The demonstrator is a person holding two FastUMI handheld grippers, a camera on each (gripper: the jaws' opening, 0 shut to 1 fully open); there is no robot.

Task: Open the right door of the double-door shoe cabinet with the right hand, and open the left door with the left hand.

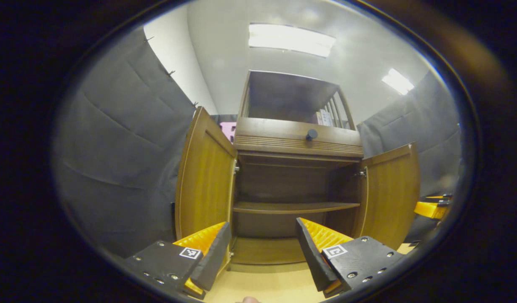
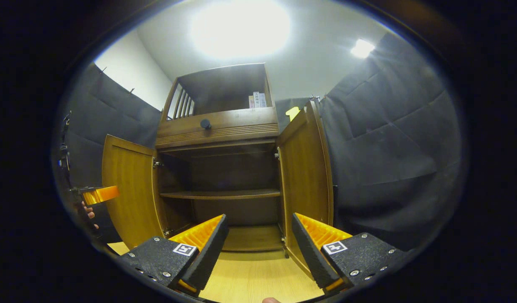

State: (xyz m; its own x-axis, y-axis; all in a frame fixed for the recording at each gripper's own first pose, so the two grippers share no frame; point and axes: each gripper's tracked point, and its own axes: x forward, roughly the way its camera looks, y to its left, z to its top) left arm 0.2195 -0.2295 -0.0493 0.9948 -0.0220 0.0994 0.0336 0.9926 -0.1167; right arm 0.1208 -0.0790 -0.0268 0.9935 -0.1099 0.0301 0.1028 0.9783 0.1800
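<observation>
Basically both doors read as open, so the step in hand looks like finishing and backing off.
cabinet: shoe cabinet point(image 1: 298, 145) stands ahead of both grippers on the wood floor point(image 1: 262, 282), far side against the booth cloth.
left door: left door point(image 1: 203, 176) swung out wide, inner face showing, hinge edge at the carcass.
right door: right door point(image 2: 305, 168) swung out wide too, near edge toward the right gripper.
inside: shelf point(image 1: 294, 207) bare across the middle, lower bay bare.
drawer: drawer knob point(image 1: 311, 134) above the doors, not part of the job, leave it.
left gripper: left gripper point(image 1: 262, 252) fingers spread wide, nothing between them, clear of the left door.
right gripper: right gripper point(image 2: 256, 248) fingers spread wide, nothing held, just beside the right door's near edge.
do it well: judgement, pull both grippers straight back; keep the right one off the door edge so it does not swing shut.
risk: a knock on either door could start it closing.
</observation>
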